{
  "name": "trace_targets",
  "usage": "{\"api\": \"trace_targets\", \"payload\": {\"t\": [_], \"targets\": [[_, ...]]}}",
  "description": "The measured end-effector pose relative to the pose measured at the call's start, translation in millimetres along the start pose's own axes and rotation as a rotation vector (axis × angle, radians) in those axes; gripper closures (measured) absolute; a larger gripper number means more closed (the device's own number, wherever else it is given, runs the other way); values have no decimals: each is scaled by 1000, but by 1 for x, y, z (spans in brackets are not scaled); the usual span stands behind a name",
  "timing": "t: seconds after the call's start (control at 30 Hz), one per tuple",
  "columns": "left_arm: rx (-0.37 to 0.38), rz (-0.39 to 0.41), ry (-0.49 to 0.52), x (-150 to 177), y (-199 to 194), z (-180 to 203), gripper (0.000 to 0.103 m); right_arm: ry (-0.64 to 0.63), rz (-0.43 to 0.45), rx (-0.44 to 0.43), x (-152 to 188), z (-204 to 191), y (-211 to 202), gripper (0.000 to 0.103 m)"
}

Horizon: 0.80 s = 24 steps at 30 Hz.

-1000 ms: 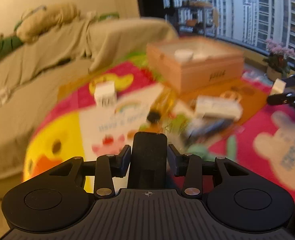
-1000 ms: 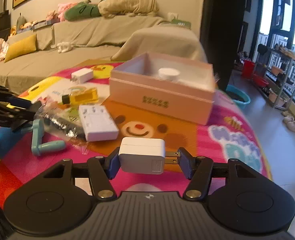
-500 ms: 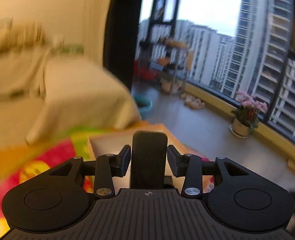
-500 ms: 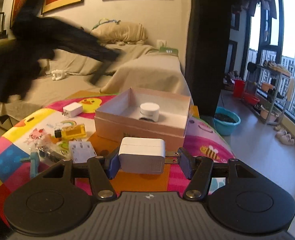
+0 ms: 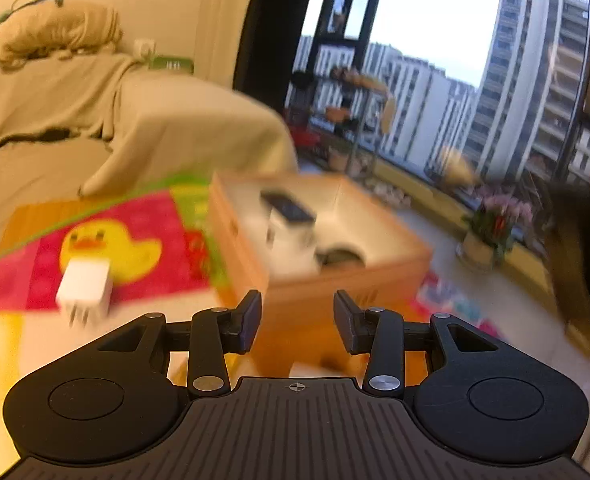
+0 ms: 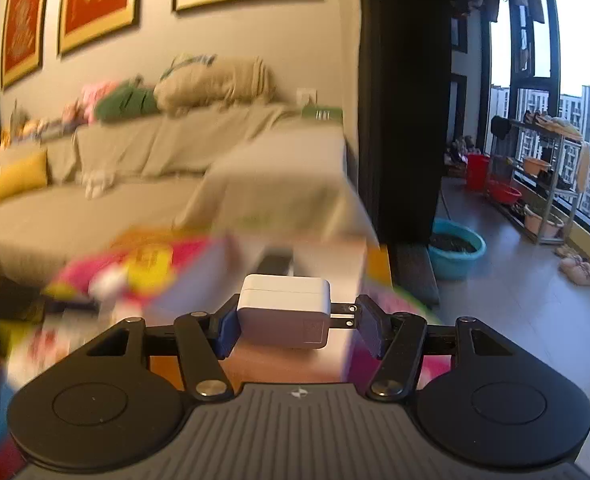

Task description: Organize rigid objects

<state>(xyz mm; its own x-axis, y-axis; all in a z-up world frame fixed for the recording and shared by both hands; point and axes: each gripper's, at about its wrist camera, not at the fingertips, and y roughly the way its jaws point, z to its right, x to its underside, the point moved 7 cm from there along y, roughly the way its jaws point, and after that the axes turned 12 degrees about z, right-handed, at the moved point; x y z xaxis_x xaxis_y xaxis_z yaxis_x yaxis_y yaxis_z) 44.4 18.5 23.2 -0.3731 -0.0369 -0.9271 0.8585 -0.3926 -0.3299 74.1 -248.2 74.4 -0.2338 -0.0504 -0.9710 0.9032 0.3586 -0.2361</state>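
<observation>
Left wrist view: the left tool (image 5: 297,316) is seen open and empty, the open box (image 5: 335,276) just beyond.

Right wrist view: a white charger (image 6: 284,311) is gripped by the right tool (image 6: 293,326); it should be carried level over the box and released low.

Home living room, draped sofa (image 6: 167,160), framed pictures (image 6: 95,0), probably high-rise flat

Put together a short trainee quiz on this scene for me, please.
1. True or false: the left tongs hold a black item.
2. What do the right tongs grip? A) white charger B) yellow bottle C) blue handle
3. Fill in: in the left wrist view, the loose white plug lies to the ___ of the box.
Key: 1 false, they are empty; 2 A; 3 left.
</observation>
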Motion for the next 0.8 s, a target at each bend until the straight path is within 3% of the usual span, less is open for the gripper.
{"api": "trace_targets", "payload": {"t": [0.07, 0.2, 0.37, 0.57, 0.67, 0.8], "targets": [[-47, -30, 34, 13, -4, -8, 59, 19, -3, 19, -22, 4, 31, 33], [-111, -56, 22, 26, -8, -35, 59, 67, -29, 59, -29, 6, 49, 31], [-161, 10, -45, 16, -4, -63, 59, 29, -69, 44, 28, -14, 25, 31], [-325, 51, -45, -4, 22, -109, 59, 24, -170, 5, 109, -41, -3, 31], [-408, 27, -81, -4, 35, -133, 59, 43, -190, -18, 124, -52, -10, 31], [-403, 12, -89, -1, 50, -147, 59, -11, -170, -131, 122, -76, -17, 29]]}}
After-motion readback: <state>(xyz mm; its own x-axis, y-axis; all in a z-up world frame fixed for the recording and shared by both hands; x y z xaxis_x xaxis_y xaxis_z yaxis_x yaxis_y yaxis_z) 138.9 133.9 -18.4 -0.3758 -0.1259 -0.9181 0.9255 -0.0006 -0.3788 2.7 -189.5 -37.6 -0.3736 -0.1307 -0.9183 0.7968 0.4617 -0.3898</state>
